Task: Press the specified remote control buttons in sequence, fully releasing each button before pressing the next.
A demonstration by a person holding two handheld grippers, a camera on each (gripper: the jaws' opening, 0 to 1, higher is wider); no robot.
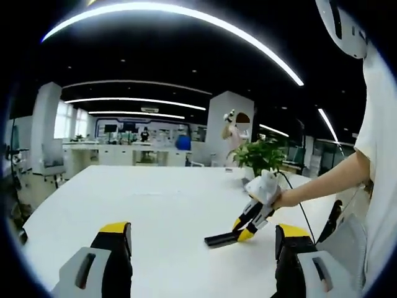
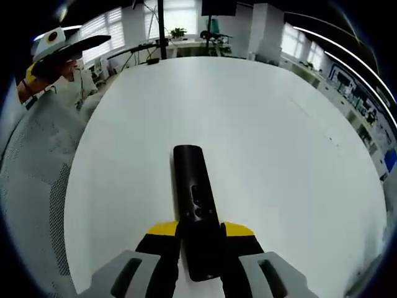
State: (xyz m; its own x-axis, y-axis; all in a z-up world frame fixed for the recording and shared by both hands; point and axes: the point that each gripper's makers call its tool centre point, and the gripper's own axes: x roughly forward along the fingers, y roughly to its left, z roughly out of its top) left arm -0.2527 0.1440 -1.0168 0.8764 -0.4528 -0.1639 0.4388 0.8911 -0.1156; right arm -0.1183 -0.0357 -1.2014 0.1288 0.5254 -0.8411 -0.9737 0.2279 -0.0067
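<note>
Right gripper view: right gripper [image 2: 201, 239] clamps the near end of the slim black remote control [image 2: 195, 205] on the white table [image 2: 260, 124]; rigid, light, slick, so grip its long edges. Left gripper [image 1: 201, 248] gapes empty, well short of the remote.

Slim black remote control [image 2: 196, 208] lies flat, buttons up, on white table [image 2: 260, 124].

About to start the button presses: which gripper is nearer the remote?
Right. The right gripper has its jaws on either side of the black remote on the table; the left gripper is held back from it, jaws open.
</note>
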